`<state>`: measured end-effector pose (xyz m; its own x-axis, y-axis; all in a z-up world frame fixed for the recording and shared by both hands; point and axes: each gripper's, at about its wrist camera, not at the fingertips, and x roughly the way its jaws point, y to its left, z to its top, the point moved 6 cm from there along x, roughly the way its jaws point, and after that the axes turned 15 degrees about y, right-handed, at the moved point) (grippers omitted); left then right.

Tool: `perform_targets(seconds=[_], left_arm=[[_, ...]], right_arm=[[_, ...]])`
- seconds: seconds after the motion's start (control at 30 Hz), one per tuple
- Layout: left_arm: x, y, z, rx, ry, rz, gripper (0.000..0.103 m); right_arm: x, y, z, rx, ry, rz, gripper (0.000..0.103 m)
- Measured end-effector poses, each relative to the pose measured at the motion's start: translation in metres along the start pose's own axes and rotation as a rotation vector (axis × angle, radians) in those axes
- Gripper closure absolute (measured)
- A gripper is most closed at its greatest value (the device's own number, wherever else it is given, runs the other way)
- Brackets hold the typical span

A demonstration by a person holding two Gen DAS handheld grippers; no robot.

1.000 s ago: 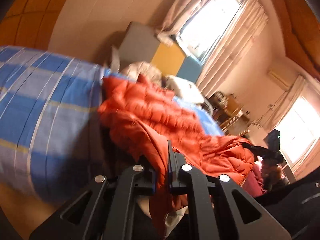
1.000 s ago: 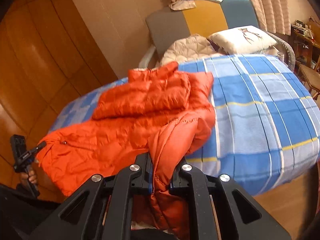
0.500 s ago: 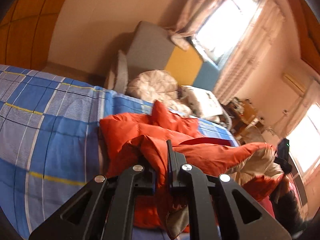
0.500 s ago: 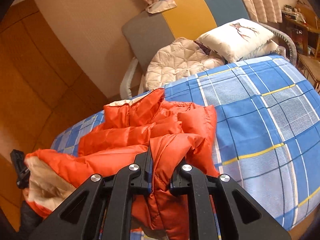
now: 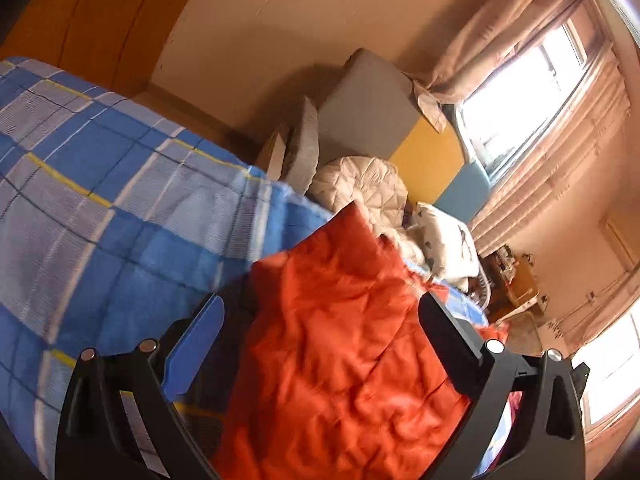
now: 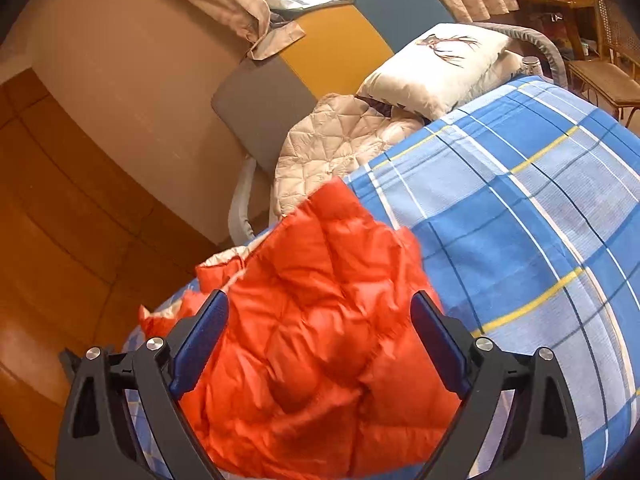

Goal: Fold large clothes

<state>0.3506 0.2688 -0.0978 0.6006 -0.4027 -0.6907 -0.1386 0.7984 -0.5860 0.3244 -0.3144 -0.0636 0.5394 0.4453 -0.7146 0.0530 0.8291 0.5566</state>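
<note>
The left claw (image 5: 320,320) stands wide, its jaws opening, and the orange puffer jacket (image 5: 340,340) lies loose between the blue pads without either pad pressing on it. The right claw (image 6: 320,320) reads the same way: jaws spreading apart, the quilted orange fabric (image 6: 320,320) below and between them, nothing pinched. Both claws tilt down toward the cloth.

The jacket sits on the bed (image 6: 520,220), over a blue checked cover with yellow and white lines. It looks bunched into a compact, roughly folded heap near the bed's near edge, with a pale lining showing at its left side in the right wrist view. Further up the bed lie a cream quilted blanket (image 6: 340,140) and a white pillow (image 6: 440,68) with a printed motif, both against a headboard (image 6: 332,52) of grey, yellow and blue panels. Curtains (image 5: 520,40) hang by a bright window beyond.

The step in hand appears to be the release after a fold: the doubled part of the jacket is laid down and the claws are letting go. How many folds remain is hard to say, as the lower part of the garment is hidden behind the claws.

The next move likely calls for drawing both claws clear without snagging the slippery shell, then judging the heap's shape. If another fold is wanted, each claw needs a fresh hold on an outer edge, taken evenly so the padding does not spring back open.
</note>
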Motion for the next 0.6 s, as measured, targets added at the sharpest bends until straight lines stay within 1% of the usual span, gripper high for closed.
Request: perform_targets(seconds=[0.07,0.1,0.13,0.17,0.2,0.23,0.27,0.3,0.33,0.37,0.4,0.43,0.47,0.5,0.57,0.6], left_arm=[[0.002,0.011,-0.019,0.019,0.032,0.018,0.007],[0.005,0.016,-0.031,0.023,0.058,0.009,0.011],[0.009,0.021,-0.046,0.026,0.091,-0.014,0.017],[0.013,0.024,-0.056,0.029,0.115,-0.019,0.02],[0.018,0.026,-0.068,0.037,0.141,-0.025,0.026],[0.021,0.026,-0.076,0.043,0.161,-0.037,0.036],[0.027,0.025,-0.087,0.051,0.188,-0.055,0.04],[0.031,0.023,-0.095,0.055,0.2,-0.058,0.051],[0.033,0.021,-0.1,0.058,0.201,-0.06,0.067],[0.033,0.02,-0.102,0.059,0.201,-0.066,0.073],[0.031,0.018,-0.105,0.057,0.19,-0.068,0.082],[0.028,0.016,-0.106,0.06,0.182,-0.065,0.088],[0.023,0.013,-0.108,0.068,0.17,-0.063,0.09],[0.018,0.01,-0.109,0.073,0.162,-0.06,0.093],[0.008,0.007,-0.114,0.088,0.152,-0.056,0.096],[0.002,0.006,-0.118,0.091,0.145,-0.058,0.096]], right_arm=[[0.002,-0.015,-0.017,0.006,0.022,-0.037,0.011],[0.005,-0.026,-0.029,0.016,0.041,-0.056,0.011],[0.01,-0.036,-0.039,0.031,0.059,-0.069,0.011],[0.015,-0.043,-0.048,0.042,0.081,-0.082,0.011],[0.02,-0.049,-0.056,0.049,0.098,-0.09,0.012],[0.026,-0.057,-0.065,0.063,0.118,-0.1,0.013],[0.032,-0.062,-0.072,0.074,0.133,-0.104,0.02],[0.037,-0.063,-0.076,0.08,0.141,-0.101,0.025],[0.042,-0.063,-0.08,0.084,0.147,-0.097,0.035],[0.043,-0.062,-0.081,0.09,0.147,-0.098,0.047],[0.042,-0.059,-0.081,0.093,0.142,-0.082,0.053],[0.04,-0.057,-0.081,0.093,0.136,-0.072,0.064],[0.035,-0.053,-0.081,0.091,0.129,-0.063,0.073],[0.031,-0.05,-0.081,0.083,0.125,-0.058,0.076],[0.02,-0.041,-0.085,0.048,0.121,-0.06,0.083],[0.013,-0.036,-0.088,0.032,0.118,-0.056,0.084]])
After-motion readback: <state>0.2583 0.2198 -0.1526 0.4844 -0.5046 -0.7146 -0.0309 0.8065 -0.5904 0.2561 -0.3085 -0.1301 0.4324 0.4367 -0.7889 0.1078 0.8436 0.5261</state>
